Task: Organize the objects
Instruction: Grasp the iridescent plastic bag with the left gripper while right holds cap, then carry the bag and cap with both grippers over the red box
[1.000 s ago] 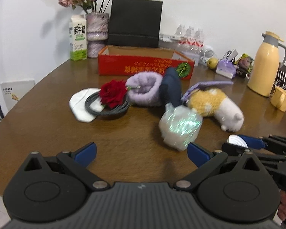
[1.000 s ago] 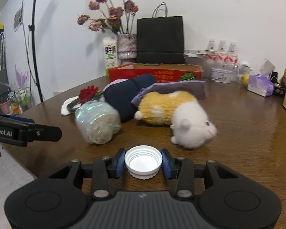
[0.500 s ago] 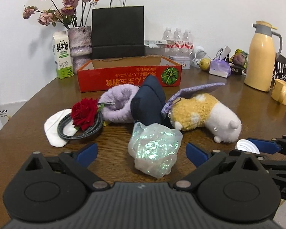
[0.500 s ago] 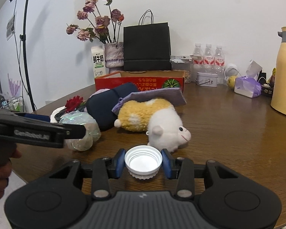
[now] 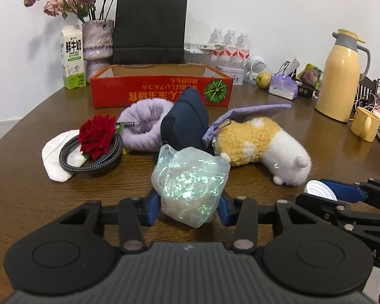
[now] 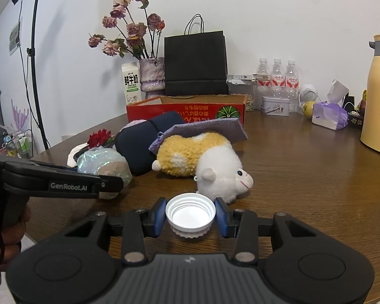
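A crinkled iridescent bag (image 5: pixel 190 179) lies on the brown table (image 5: pixel 38 195), and my left gripper (image 5: pixel 188 207) is closing on it, blue pads pressing both its sides. The right wrist view shows that bag (image 6: pixel 101 162) at the left behind the left gripper (image 6: pixel 109 185). My right gripper (image 6: pixel 190 216) is shut on a white bottle cap (image 6: pixel 190 212) just above the table; the cap (image 5: pixel 316 188) also shows at the right of the left wrist view. Behind lie a yellow-and-white plush sheep (image 5: pixel 261 147), a navy pouch (image 5: pixel 185 124), a purple fluffy ring (image 5: pixel 144 124), a red rose (image 5: pixel 96 134) and a coiled cable (image 5: pixel 88 162).
An open red cardboard box (image 5: pixel 162 93) stands behind the pile, with a black paper bag (image 5: pixel 149 30), a milk carton (image 5: pixel 72 58) and a flower vase (image 5: pixel 97 40) at the back. A yellow thermos (image 5: pixel 342 76), a yellow mug (image 5: pixel 366 124) and water bottles (image 5: pixel 230 45) stand on the right.
The left gripper has moved forward up to the iridescent bag and its jaws have gone from wide open to closed on it. The right gripper kept still with the cap.
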A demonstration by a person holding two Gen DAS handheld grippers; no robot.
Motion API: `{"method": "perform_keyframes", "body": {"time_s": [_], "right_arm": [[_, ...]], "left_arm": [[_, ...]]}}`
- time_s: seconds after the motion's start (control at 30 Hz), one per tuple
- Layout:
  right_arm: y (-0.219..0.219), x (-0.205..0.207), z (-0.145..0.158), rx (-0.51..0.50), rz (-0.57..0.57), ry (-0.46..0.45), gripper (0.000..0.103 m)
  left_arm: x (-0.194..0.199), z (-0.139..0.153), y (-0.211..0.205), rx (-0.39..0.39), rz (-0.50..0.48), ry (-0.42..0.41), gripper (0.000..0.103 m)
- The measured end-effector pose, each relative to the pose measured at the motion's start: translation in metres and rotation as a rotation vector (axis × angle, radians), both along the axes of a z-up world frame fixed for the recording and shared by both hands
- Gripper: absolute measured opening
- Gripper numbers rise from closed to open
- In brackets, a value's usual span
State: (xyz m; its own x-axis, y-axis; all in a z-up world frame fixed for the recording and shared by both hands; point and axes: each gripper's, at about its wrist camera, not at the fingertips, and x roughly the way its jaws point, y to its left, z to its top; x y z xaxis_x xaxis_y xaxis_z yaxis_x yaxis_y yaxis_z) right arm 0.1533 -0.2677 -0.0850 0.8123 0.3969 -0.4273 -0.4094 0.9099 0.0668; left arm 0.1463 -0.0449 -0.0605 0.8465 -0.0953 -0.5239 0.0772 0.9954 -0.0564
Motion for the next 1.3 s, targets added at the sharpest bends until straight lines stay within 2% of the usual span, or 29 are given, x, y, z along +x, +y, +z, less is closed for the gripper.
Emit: {"method": "perform_keyframes", "body": {"time_s": [0.7,0.97,1.3], "right_arm": [[0.018,-0.026,0.036,-0.01,0.011,-0.098,0.039],[0.029,-0.012,0.062,0.0,0.004,-0.135,0.039],[0.034,0.021,0.093,0.033,-0.013,-0.147,0.039]], "left_arm": [[-0.031,0.044,0.017,-0.014,-0.003,-0.115,0.045],[-0.022,0.072,0.026,-0.015,0.015,-0.163,0.045],[0.006,0.11,0.028,-0.01,0.021,-0.184,0.045]]}}
